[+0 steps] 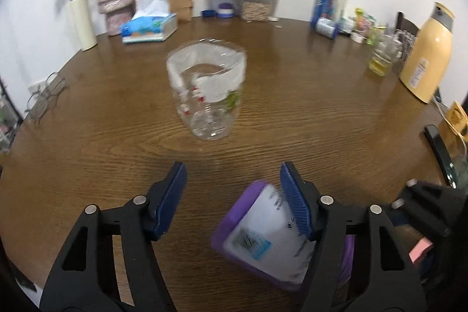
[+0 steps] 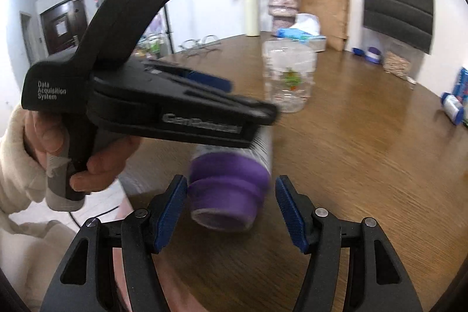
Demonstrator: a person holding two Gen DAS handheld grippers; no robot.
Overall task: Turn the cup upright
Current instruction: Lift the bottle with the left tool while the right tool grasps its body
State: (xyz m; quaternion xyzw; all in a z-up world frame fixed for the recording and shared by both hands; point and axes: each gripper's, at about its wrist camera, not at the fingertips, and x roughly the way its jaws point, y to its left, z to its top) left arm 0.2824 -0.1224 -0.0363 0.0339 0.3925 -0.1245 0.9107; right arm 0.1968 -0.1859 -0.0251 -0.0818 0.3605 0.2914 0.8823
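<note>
Standing mid-table, cup (image 1: 207, 89); purple-capped bottle (image 1: 263, 236) lying before it.

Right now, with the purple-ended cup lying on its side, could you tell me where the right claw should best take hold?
Probably the purple stepped end of the cup, approached end-on from the near side. It lies on the table with that end pointing at the open right claw, whose fingers already flank it.

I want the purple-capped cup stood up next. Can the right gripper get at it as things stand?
Probably yes. The right gripper is open, and the purple-capped cup lies on its side between its fingers. The left gripper hangs just above it and could get in the way.
</note>
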